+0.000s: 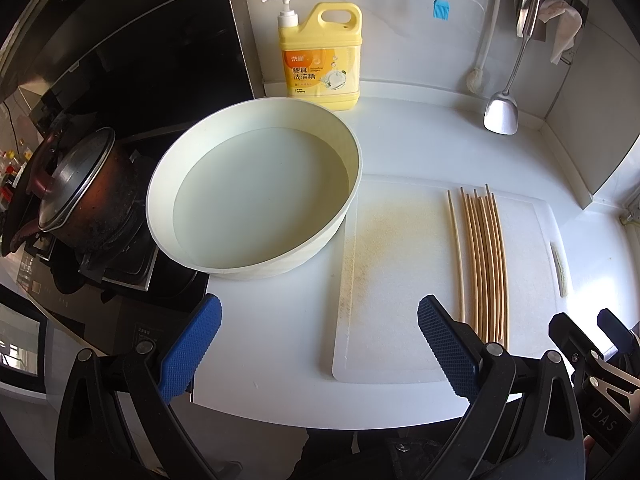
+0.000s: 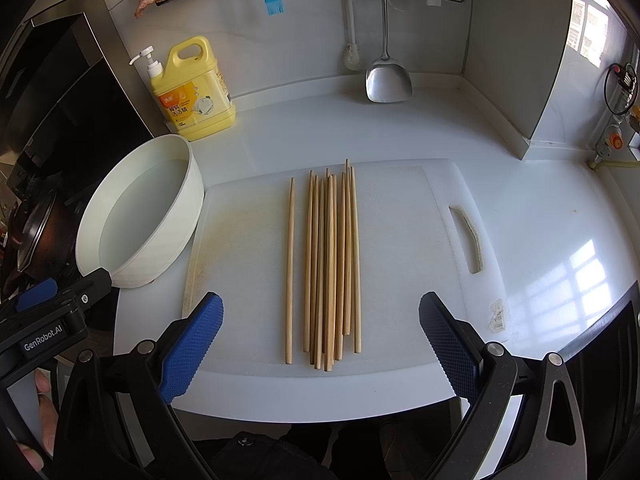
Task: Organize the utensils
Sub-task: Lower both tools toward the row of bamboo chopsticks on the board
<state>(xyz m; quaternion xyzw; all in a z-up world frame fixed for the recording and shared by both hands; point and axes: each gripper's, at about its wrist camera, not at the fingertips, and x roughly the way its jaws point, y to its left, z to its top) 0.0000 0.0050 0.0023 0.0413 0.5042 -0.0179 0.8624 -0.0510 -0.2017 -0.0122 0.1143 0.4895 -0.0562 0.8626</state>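
Soap bottle [image 1: 320, 54] label: 餐具洗洁精
Left tongs [image 2: 48, 322] body: GenRobot.AI
Right tongs [image 1: 600, 360] body: DAS

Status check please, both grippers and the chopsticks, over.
Left gripper open, empty. Right gripper open, empty, facing the chopsticks. Chopsticks lie on the cutting board, one apart. Nothing blocking.
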